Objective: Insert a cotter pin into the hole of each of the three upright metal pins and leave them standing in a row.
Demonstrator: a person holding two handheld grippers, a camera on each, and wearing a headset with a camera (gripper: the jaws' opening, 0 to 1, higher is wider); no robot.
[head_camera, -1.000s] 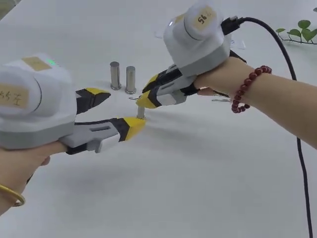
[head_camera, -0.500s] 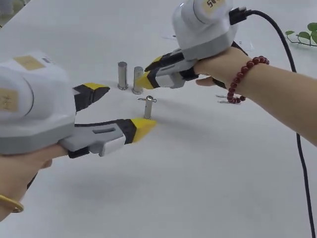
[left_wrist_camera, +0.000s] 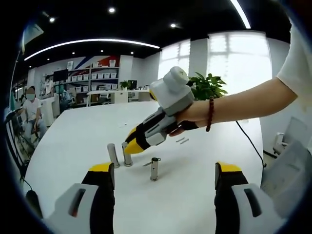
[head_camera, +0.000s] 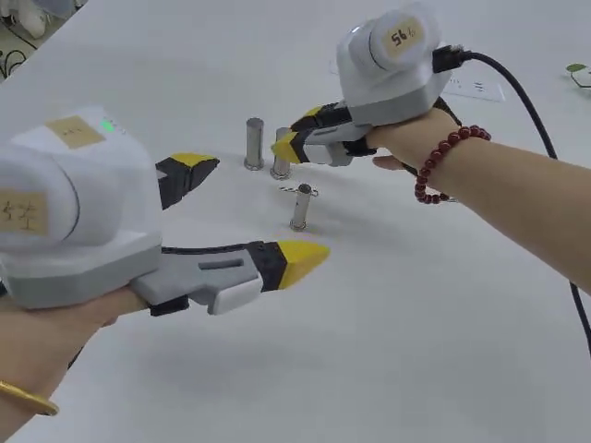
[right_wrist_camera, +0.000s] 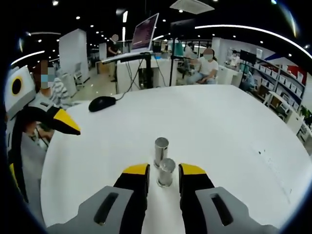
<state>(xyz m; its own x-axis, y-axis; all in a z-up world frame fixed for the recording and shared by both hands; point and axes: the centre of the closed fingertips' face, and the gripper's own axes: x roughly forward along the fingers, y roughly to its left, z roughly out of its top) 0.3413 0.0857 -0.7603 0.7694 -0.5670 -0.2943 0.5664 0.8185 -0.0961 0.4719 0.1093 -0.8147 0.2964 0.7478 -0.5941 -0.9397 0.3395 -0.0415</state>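
On the white surface (head_camera: 388, 351), the near pin (head_camera: 301, 209) is standing upright and carrying a cotter pin (head_camera: 297, 190) crosswise through its top. It is sitting at 5 o'clock from the two bare pins (head_camera: 254, 143). The right claw (right_wrist_camera: 165, 170) is straddling one bare pin (right_wrist_camera: 166, 173), jaws narrowly parted, with slim gaps showing on either side. The other bare pin (right_wrist_camera: 161, 146) is standing just beyond at 12 o'clock. The left claw (left_wrist_camera: 165, 171) is hanging wide open, gripping nothing, with the near pin ahead at 12 o'clock, apart from both jaws. Spare cotter pins (left_wrist_camera: 180, 140) are lying near the right wrist.
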